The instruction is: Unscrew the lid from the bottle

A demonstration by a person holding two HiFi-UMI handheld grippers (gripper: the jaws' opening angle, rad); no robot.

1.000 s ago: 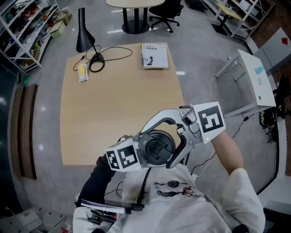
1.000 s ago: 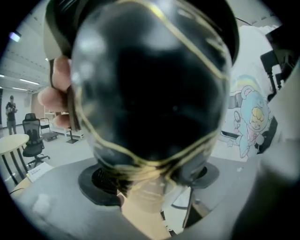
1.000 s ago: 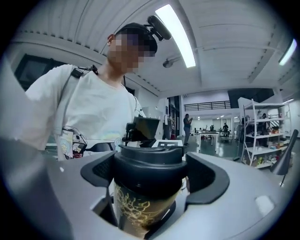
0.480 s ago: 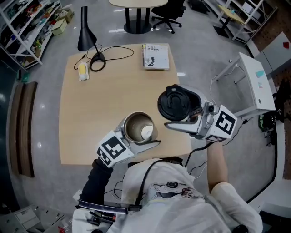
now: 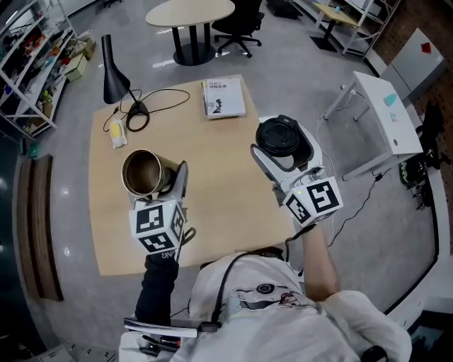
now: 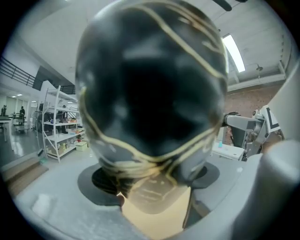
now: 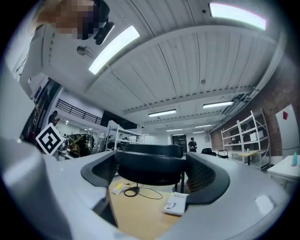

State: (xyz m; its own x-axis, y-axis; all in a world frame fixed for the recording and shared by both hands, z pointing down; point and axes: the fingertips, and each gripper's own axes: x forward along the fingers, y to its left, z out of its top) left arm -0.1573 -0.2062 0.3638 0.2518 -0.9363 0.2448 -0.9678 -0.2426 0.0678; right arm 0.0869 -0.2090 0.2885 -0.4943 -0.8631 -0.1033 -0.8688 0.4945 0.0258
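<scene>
The bottle (image 5: 144, 172) is a dark metal flask with gold lines, its mouth uncovered and facing up. My left gripper (image 5: 161, 189) is shut on its body over the left part of the wooden table (image 5: 219, 184). In the left gripper view the bottle (image 6: 150, 84) fills the frame between the jaws. The black round lid (image 5: 281, 136) is off the bottle and sits in my right gripper (image 5: 287, 157), shut on it over the table's right edge. In the right gripper view the lid (image 7: 149, 168) spans the gap between both jaws.
At the table's far end stand a black lamp (image 5: 113, 63) with its coiled cable (image 5: 134, 117), a yellow object (image 5: 117, 134) and a booklet (image 5: 223, 97). A white side table (image 5: 386, 113) stands to the right, a round table (image 5: 190, 13) beyond, shelves (image 5: 28, 63) at left.
The grippers were together near the chest with the lid on the bottle. Now the lid is off: the left carried the bottle left, the right carried the lid right.
</scene>
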